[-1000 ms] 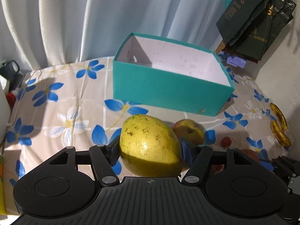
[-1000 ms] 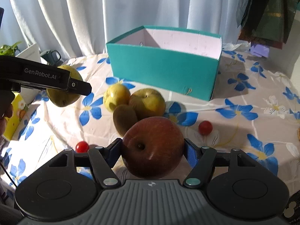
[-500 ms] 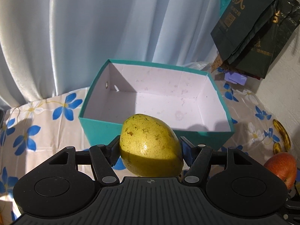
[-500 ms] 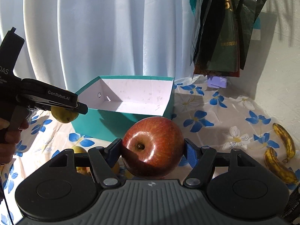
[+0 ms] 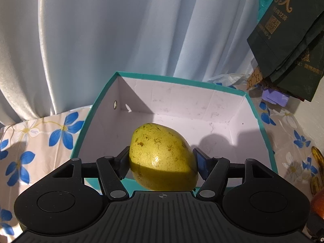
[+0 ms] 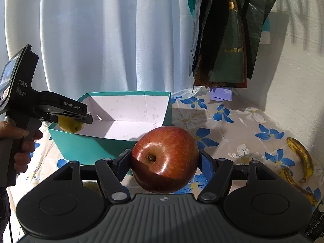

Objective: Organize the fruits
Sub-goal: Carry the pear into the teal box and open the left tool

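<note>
A floral-clothed table (image 6: 239, 125) carries a teal box (image 6: 95, 147), 2 bananas (image 6: 301, 158) and a purple block (image 6: 220, 95).

Lighting: hard, bright light from the upper left in both views, cutting a sharp light-dark line across the pear (image 5: 162, 158) and apple (image 6: 165, 159), with glare spots on both and crisp shadows inside the box (image 5: 182, 109) and on the wall (image 6: 293, 40). Curtain (image 5: 91, 40) evenly lit with a bluish cast; both gripper bodies in the foreground dim. Quality: 2 fisheye pictures, sharp at centre, no motion blur, strong bending and dark vignetting at the corners.
</note>
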`<state>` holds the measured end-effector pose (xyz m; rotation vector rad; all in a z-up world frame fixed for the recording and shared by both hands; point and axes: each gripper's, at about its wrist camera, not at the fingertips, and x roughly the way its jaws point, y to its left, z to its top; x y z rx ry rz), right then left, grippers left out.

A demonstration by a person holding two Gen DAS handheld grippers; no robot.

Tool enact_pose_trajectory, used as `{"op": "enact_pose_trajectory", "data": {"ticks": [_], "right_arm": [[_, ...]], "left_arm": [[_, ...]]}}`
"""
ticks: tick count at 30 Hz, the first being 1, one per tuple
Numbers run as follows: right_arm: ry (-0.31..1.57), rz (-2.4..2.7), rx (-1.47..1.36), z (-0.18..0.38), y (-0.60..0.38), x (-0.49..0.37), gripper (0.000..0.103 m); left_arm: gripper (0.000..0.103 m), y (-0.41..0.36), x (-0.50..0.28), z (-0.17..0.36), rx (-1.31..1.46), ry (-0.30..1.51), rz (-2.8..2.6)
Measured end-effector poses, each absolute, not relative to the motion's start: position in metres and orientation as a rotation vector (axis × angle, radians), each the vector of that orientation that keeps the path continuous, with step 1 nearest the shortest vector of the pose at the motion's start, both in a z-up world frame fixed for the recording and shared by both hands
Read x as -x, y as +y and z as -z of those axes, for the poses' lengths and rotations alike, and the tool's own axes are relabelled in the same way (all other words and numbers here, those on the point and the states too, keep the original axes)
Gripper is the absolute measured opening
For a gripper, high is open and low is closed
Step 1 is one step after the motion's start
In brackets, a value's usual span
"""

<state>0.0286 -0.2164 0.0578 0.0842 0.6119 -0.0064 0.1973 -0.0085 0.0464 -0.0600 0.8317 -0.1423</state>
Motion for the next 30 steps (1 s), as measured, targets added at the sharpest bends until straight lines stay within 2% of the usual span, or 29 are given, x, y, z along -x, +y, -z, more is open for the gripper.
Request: {"op": "enact_pose_trajectory", "data": {"ticks": [21, 24, 30], "right_arm": [[0.608, 0.024, -0.096, -0.053, -0.224, -0.054, 0.070], [0.607, 0.022, -0.098, -0.053, -0.225, -0.056, 0.070], [0.608, 0.028, -0.105, -0.052, -0.225, -0.059, 0.070]], "left_arm": [[0.068, -0.020, -0.265, 0.024, -0.047, 1.037, -0.004], [0.063, -0.019, -0.267, 0.026, -0.042, 1.051, -0.007], [0.064, -0.017, -0.269, 0.027, -0.035, 1.066, 0.000]]}}
